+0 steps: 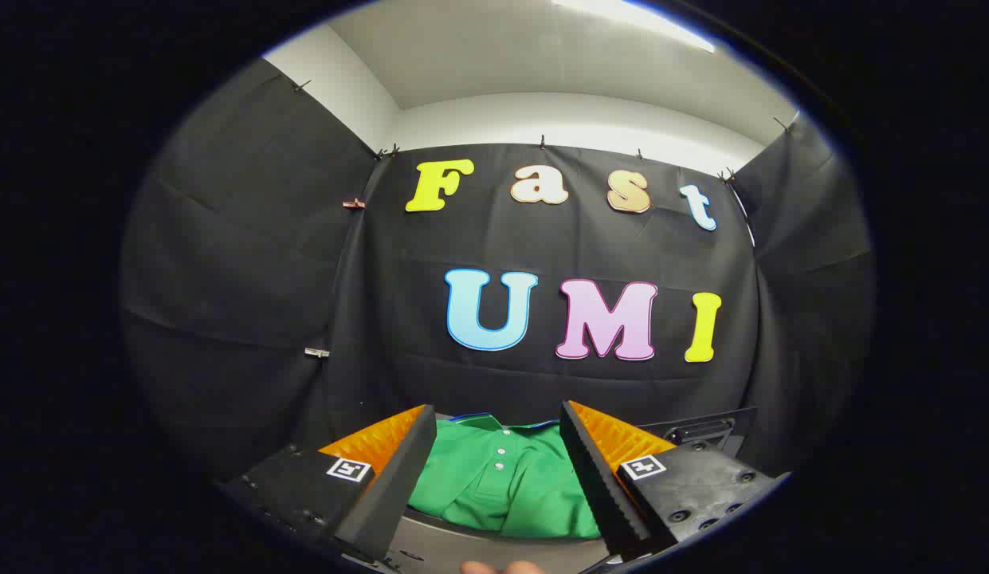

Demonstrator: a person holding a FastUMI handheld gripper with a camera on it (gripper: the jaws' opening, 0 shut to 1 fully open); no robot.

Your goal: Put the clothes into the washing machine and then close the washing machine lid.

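From the gripper view, the gripper (498, 446) has its jaws spread wide, holding nothing. A green shirt (506, 482) with a buttoned placket lies folded between and just beyond them, on a grey surface (494, 550). Behind it hangs the black cloth wall (247, 279). A fingertip (502, 568) shows below the shirt.

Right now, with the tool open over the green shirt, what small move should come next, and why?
Probably lower the tool toward the green shirt and close on it. Its fingers stand apart with the shirt between and just beyond them, and nothing is gripped yet.
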